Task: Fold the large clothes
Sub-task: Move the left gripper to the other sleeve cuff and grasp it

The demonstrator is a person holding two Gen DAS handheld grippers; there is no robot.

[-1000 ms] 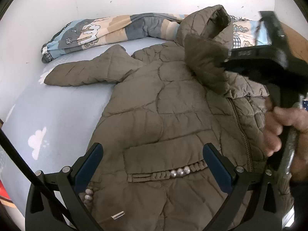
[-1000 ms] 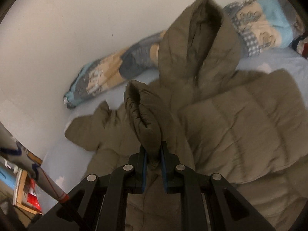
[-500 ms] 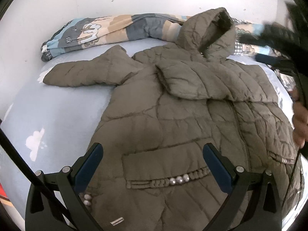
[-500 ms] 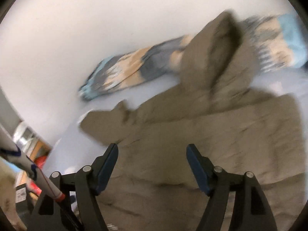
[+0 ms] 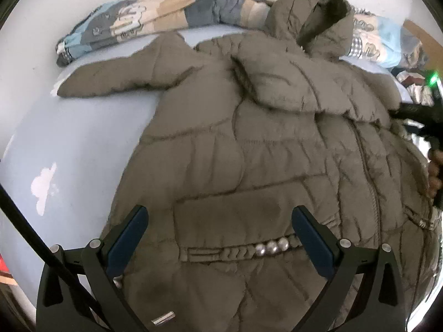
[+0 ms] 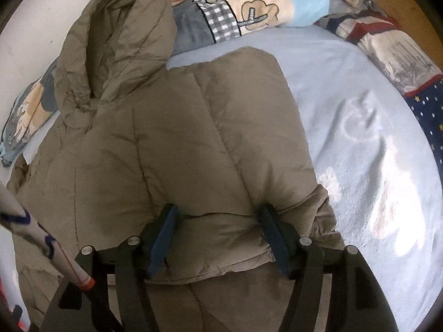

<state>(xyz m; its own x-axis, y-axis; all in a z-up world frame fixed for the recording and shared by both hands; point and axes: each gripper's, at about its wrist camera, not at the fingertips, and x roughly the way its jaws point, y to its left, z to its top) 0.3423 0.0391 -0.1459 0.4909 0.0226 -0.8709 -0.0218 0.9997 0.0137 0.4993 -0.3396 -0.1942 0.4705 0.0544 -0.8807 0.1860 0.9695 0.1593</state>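
Note:
An olive-brown quilted hooded jacket (image 5: 249,152) lies front up on a pale blue bed (image 5: 69,144). Its right sleeve (image 5: 290,83) is folded across the chest; its left sleeve (image 5: 119,77) stretches out to the left. My left gripper (image 5: 221,238) is open and empty, hovering over the pocket with silver beads (image 5: 271,246). My right gripper (image 6: 218,238) is open, its jaws either side of the folded sleeve's (image 6: 193,138) lower edge, pressing on the jacket's right side. The hood (image 6: 116,33) stands up at the back.
A rolled patterned blanket (image 5: 144,27) lies along the white wall behind the jacket; it also shows in the right wrist view (image 6: 263,5). A red, white and navy printed pillow (image 6: 401,63) sits at the right. Bare sheet (image 6: 373,152) lies right of the jacket.
My right gripper let go of the sleeve, which now lies folded across the chest, then opened and swung to the jacket's right side. My left gripper stayed open and moved slightly closer.

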